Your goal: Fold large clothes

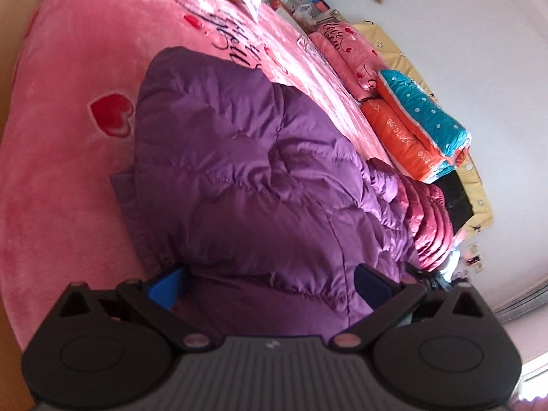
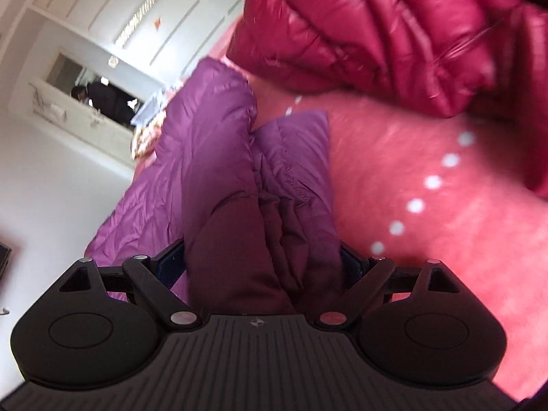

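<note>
A purple puffer jacket [image 1: 239,157] lies bunched on the pink plush bed cover [image 1: 75,68]. My left gripper [image 1: 270,284] has its blue fingers [image 1: 164,289] wide apart, with a thick fold of the jacket filling the gap between them. My right gripper [image 2: 263,267] also has its fingers [image 2: 171,263] apart around a bundle of the jacket's fabric [image 2: 260,205], near a stitched edge. In both views the fingertips are hidden by the cloth.
A red puffer jacket [image 2: 394,34] lies beyond the purple one; it also shows in the left wrist view [image 1: 431,219]. Folded orange and teal quilts [image 1: 421,130] and a pink pillow [image 1: 346,51] sit along the bed's far side by the white wall. A wardrobe [image 2: 102,34] stands behind.
</note>
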The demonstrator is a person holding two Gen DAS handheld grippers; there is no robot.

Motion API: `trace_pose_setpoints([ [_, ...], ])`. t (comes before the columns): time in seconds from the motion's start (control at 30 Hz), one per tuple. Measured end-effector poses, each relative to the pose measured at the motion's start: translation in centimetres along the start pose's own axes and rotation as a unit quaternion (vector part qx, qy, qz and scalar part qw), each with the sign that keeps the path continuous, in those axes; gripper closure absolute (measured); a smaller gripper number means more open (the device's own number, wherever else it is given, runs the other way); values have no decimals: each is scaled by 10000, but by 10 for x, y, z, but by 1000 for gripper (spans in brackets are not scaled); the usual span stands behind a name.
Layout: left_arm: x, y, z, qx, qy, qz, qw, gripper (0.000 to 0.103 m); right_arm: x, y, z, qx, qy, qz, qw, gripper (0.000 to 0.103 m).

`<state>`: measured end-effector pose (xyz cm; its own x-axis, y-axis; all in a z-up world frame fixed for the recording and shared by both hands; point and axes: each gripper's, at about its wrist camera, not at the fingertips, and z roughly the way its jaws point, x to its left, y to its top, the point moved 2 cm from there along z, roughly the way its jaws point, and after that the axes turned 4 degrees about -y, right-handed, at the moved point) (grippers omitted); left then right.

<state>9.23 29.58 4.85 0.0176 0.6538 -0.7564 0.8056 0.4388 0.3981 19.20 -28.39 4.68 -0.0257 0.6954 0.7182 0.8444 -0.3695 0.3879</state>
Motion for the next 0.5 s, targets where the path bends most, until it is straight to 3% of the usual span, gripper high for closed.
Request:
trace_pose_setpoints([
  [0.13,13,5,7,85,-186,-433,9989,1,-1,16,13,277,86,213,9994,0],
  [0.27,15,9,-3,104,-102,-695,9975,1,3,32,24,535,-60,205,9983,0],
  [0.4,20,11,-19,-139,24,-822,9965,1,10,39,30,725,-240,-55,9971,0],
  [0.5,28,11,1,23,62,-1027,9947,1,14,44,47,877,-252,-97,9958,0],
])
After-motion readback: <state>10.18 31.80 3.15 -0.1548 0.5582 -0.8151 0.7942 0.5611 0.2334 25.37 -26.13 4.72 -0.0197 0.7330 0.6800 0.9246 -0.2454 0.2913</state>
